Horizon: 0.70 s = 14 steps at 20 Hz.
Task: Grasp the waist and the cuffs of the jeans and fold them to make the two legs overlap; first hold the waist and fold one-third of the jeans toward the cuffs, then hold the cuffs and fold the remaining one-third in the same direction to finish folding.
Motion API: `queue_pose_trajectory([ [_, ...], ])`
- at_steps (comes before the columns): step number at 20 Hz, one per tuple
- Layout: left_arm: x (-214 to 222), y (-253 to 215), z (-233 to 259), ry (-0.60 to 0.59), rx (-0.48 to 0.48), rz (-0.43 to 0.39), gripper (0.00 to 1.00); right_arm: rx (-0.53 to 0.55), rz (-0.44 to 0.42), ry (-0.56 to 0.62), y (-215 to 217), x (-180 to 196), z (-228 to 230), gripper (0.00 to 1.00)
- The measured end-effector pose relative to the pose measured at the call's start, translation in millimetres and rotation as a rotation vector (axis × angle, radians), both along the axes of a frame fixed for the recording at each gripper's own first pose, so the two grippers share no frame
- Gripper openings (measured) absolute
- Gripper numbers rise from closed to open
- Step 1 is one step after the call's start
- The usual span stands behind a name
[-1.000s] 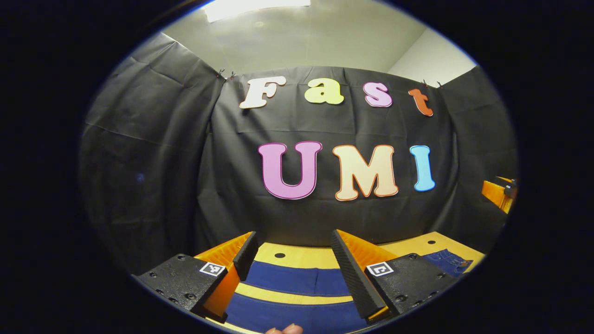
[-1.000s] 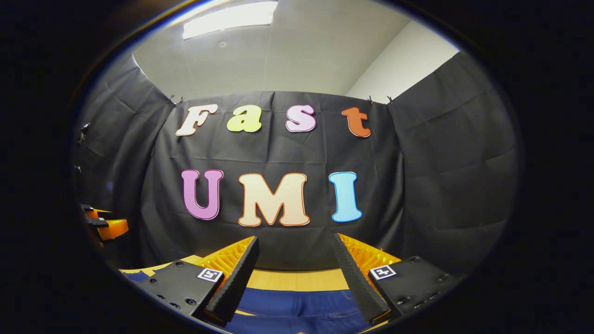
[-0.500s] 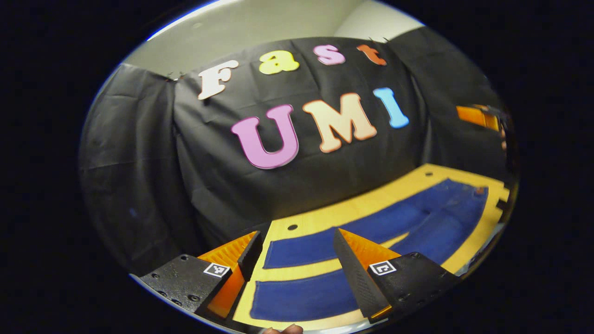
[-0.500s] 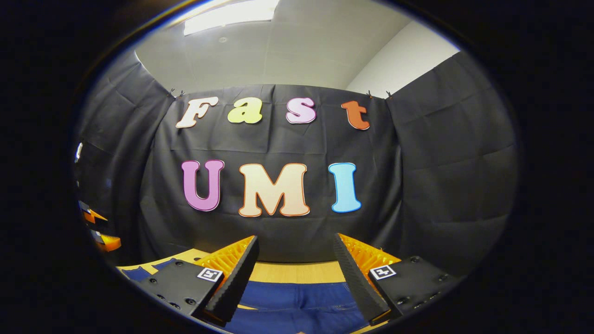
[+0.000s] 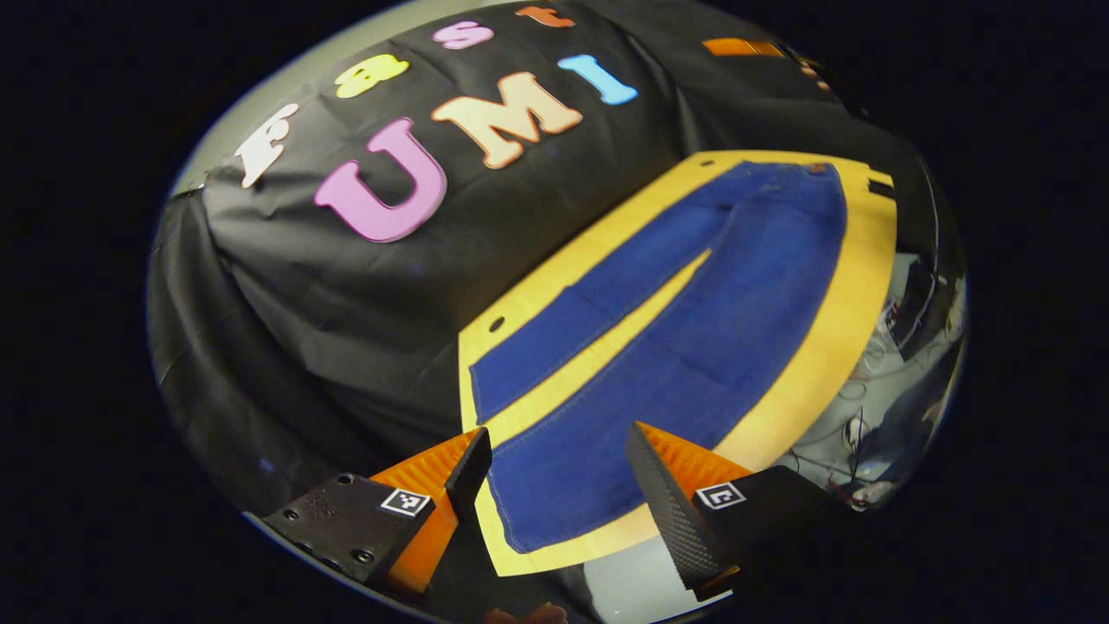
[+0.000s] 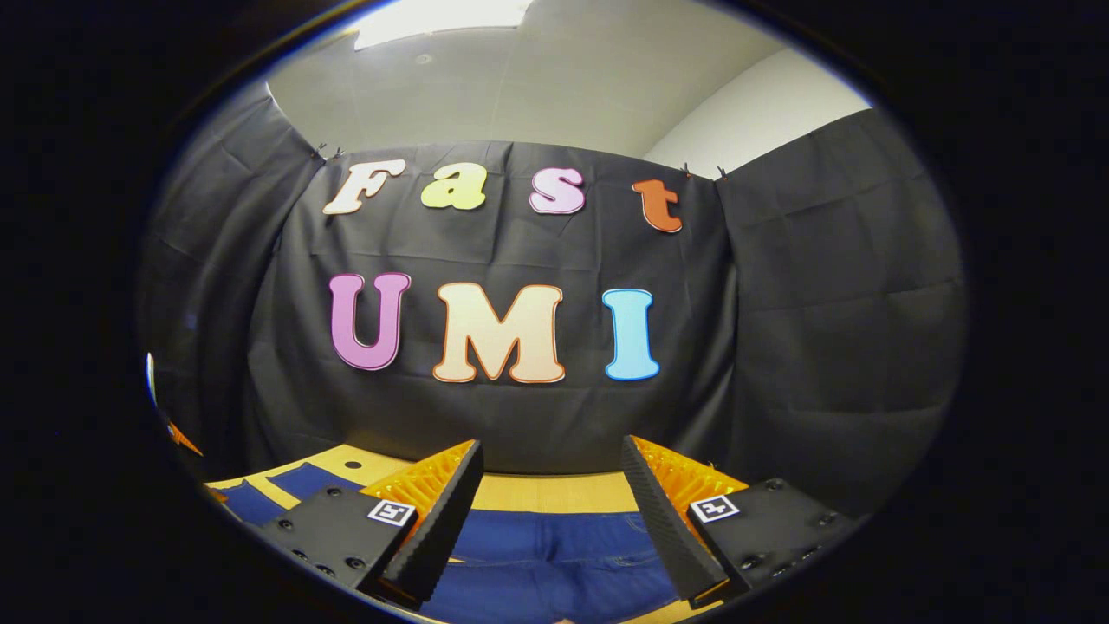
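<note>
In the left gripper view, the left gripper (image 5: 559,468) hangs above the near end of the table (image 5: 853,295), tilted so that the whole scene leans, its two fingers (image 5: 671,507) spread wide with nothing between them. Between and beyond those fingers lie the jeans (image 5: 693,321), spread flat on the yellow tabletop with the two legs side by side and a narrow strip of table showing between them. The cuff of the nearer leg sits just under the gap of the open fingers, close to the table's near corner, while the cuff of the other leg ends beside a small round hole (image 5: 496,324) in the tabletop. The legs run away toward the upper right, where they join at the waist near the far end of the table. Past that end, at the top right edge, an orange part of the other gripper is seen, too small to tell how its fingers stand. To the right of the table, cables (image 5: 853,416) lie on a pale floor. In the right gripper view, the right gripper (image 6: 550,485) is held level over the waist end of the jeans (image 6: 554,563), its fingers also wide apart and gripping nothing; the denim fills the space below them, and one leg trails off to the left along the table (image 6: 554,494).
</note>
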State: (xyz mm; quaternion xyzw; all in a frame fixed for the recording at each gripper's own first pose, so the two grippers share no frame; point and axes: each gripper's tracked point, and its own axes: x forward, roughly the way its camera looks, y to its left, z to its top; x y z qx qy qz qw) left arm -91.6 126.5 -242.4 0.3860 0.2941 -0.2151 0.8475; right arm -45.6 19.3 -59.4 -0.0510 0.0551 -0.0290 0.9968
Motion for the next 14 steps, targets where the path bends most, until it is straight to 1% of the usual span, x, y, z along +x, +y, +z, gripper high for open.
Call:
queue_pose_trajectory([
  [2,-7,11,-25,0.061,0.073,-0.044,0.95,-0.018,-0.01,0.011,-5,0,-3,1.0],
  [5,-17,25,-57,0.139,0.18,-0.096,0.96,-0.051,-0.024,0.03,-14,-3,-7,0.99],
  [6,-20,31,-68,0.162,0.211,-0.112,0.96,-0.06,-0.031,0.036,-17,-5,-7,1.0],
  [11,-18,49,-103,0.22,0.339,-0.163,0.96,-0.102,-0.069,0.051,-33,-7,-10,1.0],
  [13,-11,48,-106,0.223,0.367,-0.199,0.96,-0.127,-0.076,0.051,-37,-9,-10,1.0],
  [14,-10,49,-109,0.233,0.371,-0.211,0.92,-0.136,-0.081,0.051,-40,-9,-10,1.0],
])
